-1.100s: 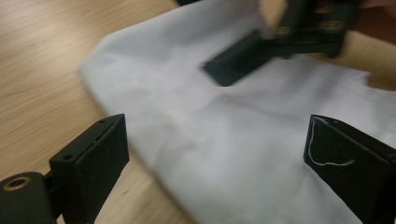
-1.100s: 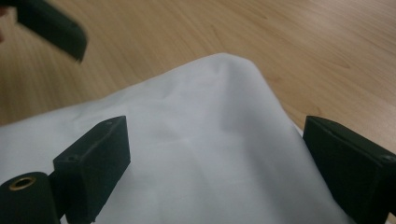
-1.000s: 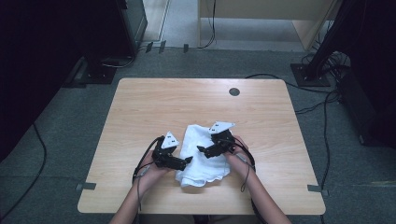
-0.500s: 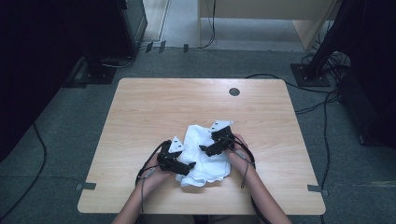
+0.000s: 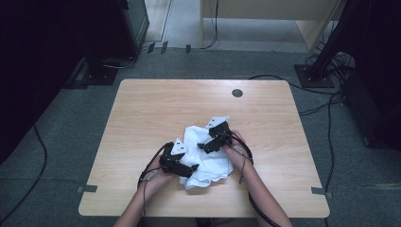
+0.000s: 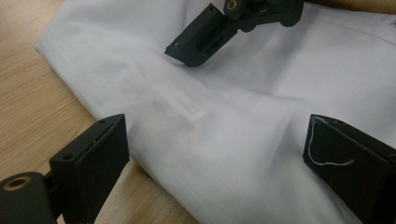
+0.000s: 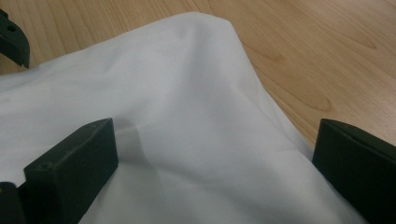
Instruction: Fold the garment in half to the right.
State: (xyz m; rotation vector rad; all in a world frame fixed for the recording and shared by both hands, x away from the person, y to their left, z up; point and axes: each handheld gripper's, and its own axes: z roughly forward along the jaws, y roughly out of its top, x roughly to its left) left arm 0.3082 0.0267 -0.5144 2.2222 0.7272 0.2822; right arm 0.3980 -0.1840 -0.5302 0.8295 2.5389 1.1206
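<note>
A rumpled white cloth (image 5: 210, 163) lies on the wooden table (image 5: 156, 109) near its front edge. My left gripper (image 5: 191, 169) rests at the cloth's front left corner, open. In the left gripper view the cloth (image 6: 233, 116) spreads under the left gripper (image 6: 217, 135), whose jaws stand wide apart. My right gripper (image 5: 204, 146) sits on the cloth's far side, open. Its jaws have just been opening. A raised fold of the cloth (image 7: 187, 107) lies between and below the jaws of the right gripper (image 7: 215, 135), and the pads do not press on it.
A round dark cable hole (image 5: 237, 93) sits near the table's far edge. Bare wood (image 7: 317, 56) runs beyond the cloth. Cables (image 5: 326, 109) trail on the grey floor at the right, and a dark cabinet (image 5: 108, 33) stands at the back left.
The right gripper has shifted a little toward the left over the cloth. The cloth looks more bunched and spread than a second ago. The left gripper has barely moved.
</note>
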